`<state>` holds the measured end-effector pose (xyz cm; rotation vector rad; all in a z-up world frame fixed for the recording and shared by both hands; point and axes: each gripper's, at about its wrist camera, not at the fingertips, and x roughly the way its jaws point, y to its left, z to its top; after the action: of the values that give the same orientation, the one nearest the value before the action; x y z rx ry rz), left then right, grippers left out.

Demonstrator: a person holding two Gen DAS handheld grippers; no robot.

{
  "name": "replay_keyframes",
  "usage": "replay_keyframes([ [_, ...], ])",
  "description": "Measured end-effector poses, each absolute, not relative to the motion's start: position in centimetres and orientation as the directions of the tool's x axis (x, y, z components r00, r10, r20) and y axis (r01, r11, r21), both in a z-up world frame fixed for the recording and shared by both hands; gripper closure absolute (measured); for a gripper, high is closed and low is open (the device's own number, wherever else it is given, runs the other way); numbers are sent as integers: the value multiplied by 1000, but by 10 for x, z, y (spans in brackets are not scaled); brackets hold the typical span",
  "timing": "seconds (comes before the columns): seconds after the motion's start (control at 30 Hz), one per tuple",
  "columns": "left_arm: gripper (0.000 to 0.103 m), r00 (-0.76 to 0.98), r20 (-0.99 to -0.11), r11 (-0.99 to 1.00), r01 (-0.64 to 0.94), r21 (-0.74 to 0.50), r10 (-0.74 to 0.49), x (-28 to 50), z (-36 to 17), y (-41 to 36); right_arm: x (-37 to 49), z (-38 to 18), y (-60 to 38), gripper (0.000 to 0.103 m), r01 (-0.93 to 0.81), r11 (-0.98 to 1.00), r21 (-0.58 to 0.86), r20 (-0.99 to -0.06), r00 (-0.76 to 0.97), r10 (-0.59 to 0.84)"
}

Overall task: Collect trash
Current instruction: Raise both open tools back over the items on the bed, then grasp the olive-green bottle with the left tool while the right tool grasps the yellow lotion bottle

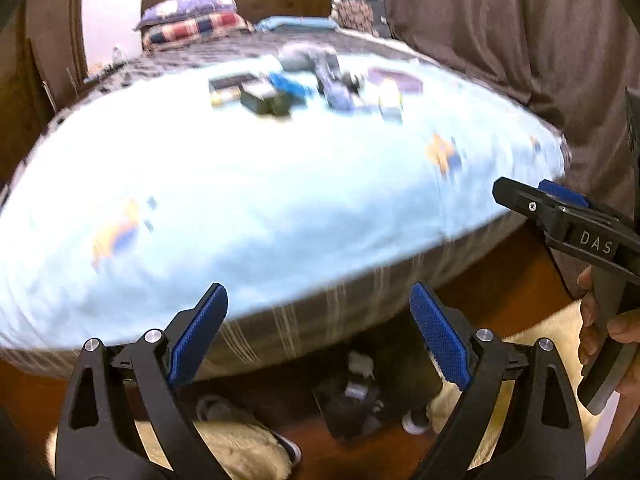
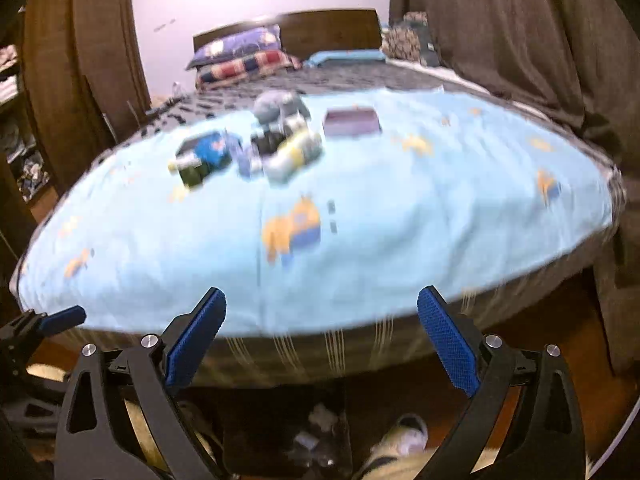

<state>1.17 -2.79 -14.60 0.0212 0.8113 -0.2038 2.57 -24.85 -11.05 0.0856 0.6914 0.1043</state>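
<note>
Both views are motion-blurred. A pile of trash (image 1: 304, 88) lies far out on a light blue bedsheet (image 1: 240, 200): small boxes, a blue wrapper, a yellow-white packet, a grey lump. It also shows in the right wrist view (image 2: 276, 144). My left gripper (image 1: 318, 320) is open and empty at the bed's near edge. My right gripper (image 2: 322, 324) is open and empty, also at the near edge; it shows at the right in the left wrist view (image 1: 560, 208). A dark bin (image 1: 352, 400) with bits of trash stands on the floor below; it also shows in the right wrist view (image 2: 288, 436).
Pillows (image 2: 244, 56) and a wooden headboard (image 2: 328, 28) are at the far end of the bed. A brown curtain (image 2: 520, 40) hangs at the right, a wooden wardrobe (image 2: 80, 60) at the left. My feet (image 2: 400, 440) stand by the bin.
</note>
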Motion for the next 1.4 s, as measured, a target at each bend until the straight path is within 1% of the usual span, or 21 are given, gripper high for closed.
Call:
replay_keyframes([
  [0.03,15,682,-712,981,184,-56,-168,17,-139,-25,31,-103,-249,6,-70,991,111,-621,774,124],
  [0.23,15,715,-686,989,142,-49,-137,53,-119,-5,73,-107,-215,6,-87,991,104,-603,786,132],
  [0.5,15,700,-706,994,96,-54,-106,118,-121,7,135,-122,-200,6,-63,994,92,-625,773,107],
  [0.63,15,693,-715,995,83,-47,-92,147,-127,7,160,-131,-203,7,-48,992,118,-645,756,113],
  [0.83,15,678,-728,995,78,-60,-97,179,-138,4,193,-141,-201,21,-44,988,146,-668,733,132],
  [0.97,16,666,-739,995,63,-79,-101,198,-143,4,209,-146,-196,25,-43,988,151,-681,720,135],
  [1.03,19,661,-743,995,58,-83,-101,208,-145,2,214,-147,-194,27,-45,987,153,-679,721,138],
  [1.13,23,651,-753,996,49,-79,-92,222,-149,-1,220,-147,-194,37,-49,985,163,-673,725,147],
  [1.23,24,645,-760,997,33,-74,-77,235,-151,-3,226,-148,-196,44,-47,985,164,-672,726,147],
  [1.33,24,645,-760,996,25,-83,-80,245,-151,-4,230,-148,-199,48,-48,984,170,-672,725,151],
  [1.37,25,644,-761,996,23,-85,-80,248,-150,-4,231,-148,-199,50,-50,985,168,-672,725,151],
  [1.4,29,643,-762,996,20,-85,-78,250,-150,-4,232,-148,-199,52,-53,985,166,-672,725,152],
])
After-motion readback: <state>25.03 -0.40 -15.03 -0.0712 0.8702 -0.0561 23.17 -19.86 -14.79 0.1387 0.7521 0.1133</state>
